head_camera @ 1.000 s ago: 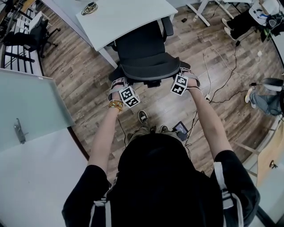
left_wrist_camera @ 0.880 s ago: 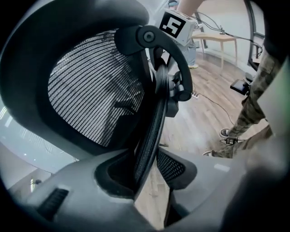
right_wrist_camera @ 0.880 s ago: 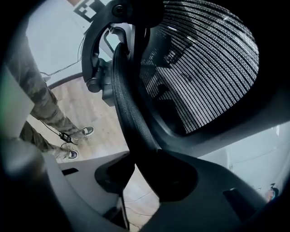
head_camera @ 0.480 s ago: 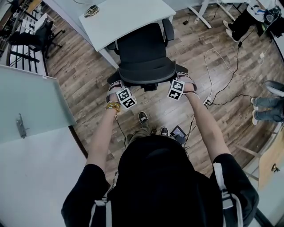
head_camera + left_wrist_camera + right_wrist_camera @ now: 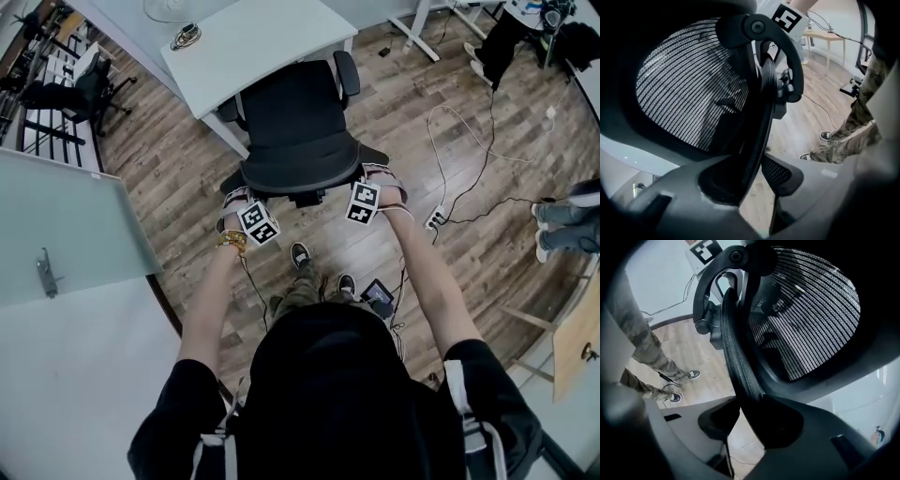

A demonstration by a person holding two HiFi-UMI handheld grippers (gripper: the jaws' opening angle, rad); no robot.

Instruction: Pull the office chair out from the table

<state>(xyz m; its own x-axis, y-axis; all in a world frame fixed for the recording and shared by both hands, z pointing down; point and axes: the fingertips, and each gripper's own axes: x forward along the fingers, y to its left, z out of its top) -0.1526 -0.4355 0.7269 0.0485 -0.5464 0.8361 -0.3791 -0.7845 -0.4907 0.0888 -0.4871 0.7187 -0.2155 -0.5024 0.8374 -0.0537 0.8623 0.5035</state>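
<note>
The black mesh office chair (image 5: pixel 298 122) stands on the wood floor, its seat just out from under the white table (image 5: pixel 253 37). My left gripper (image 5: pixel 246 199) is shut on the left edge of the chair's backrest; the left gripper view shows the backrest rim (image 5: pixel 754 136) running between the two pads (image 5: pixel 780 172). On the right edge of the backrest my right gripper (image 5: pixel 373 180) is shut too, and the rim (image 5: pixel 738 366) passes between its jaws in the right gripper view. Mesh (image 5: pixel 806 310) fills most of both gripper views.
A power strip (image 5: pixel 436 217) with cables lies on the floor to the right. A small dark device (image 5: pixel 380 292) sits by the person's shoes (image 5: pixel 301 252). A glass partition (image 5: pixel 66 225) stands at the left, another chair (image 5: pixel 70 84) at far left, someone's legs (image 5: pixel 567 230) at far right.
The chair has rolled away from the table toward the person, with more of its seat now out from under the tabletop. Both grippers came back with it, still on the backrest.
</note>
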